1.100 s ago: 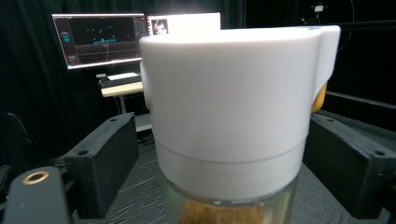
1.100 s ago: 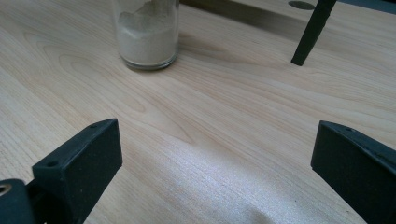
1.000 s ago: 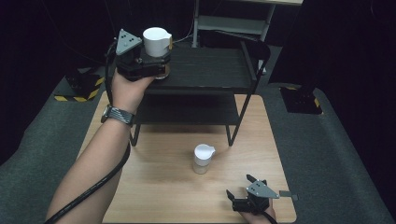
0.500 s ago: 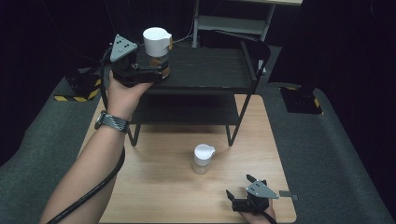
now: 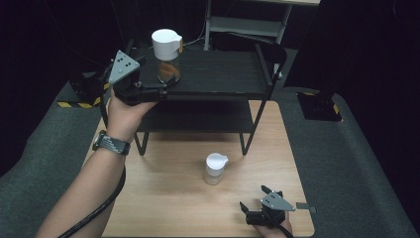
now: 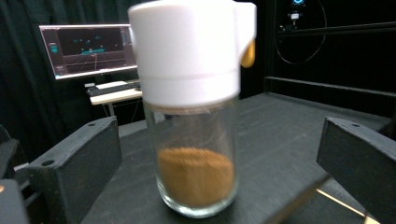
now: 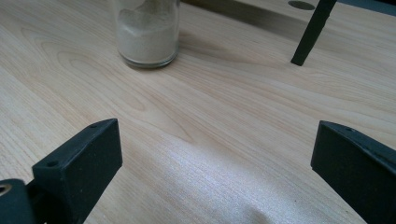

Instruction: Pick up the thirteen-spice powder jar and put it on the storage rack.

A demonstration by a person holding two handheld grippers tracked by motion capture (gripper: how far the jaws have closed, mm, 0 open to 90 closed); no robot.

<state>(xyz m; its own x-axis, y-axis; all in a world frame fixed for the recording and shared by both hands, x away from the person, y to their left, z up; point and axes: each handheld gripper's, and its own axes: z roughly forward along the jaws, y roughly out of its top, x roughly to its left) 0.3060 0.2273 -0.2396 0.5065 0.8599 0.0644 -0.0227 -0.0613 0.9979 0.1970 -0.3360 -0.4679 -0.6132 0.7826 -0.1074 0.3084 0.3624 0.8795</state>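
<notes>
A glass jar of brown powder (image 5: pixel 167 58) with a white pour lid stands upright on the top of the black shelf (image 5: pixel 223 74). My left gripper (image 5: pixel 163 83) sits just left of it at shelf height. Its jaws have just been opening and are open. In the left gripper view the jar (image 6: pixel 196 140) stands between the jaws with a gap on each side. A second jar of pale powder (image 5: pixel 216 168) stands on the wooden table (image 5: pixel 163 198). My right gripper (image 5: pixel 253 197) rests open near the table's front edge, with that jar (image 7: pixel 148 32) ahead of it.
The black shelf has a lower tier and thin legs (image 7: pixel 310 32) that stand on the table. A monitor and a keyboard (image 6: pixel 88 51) sit in the dark behind the shelf. Grey mats flank the table on both sides.
My left gripper has let go of the brown-powder jar, which now stands on the shelf top, and has drawn back to the left and down. The right gripper has not moved.
</notes>
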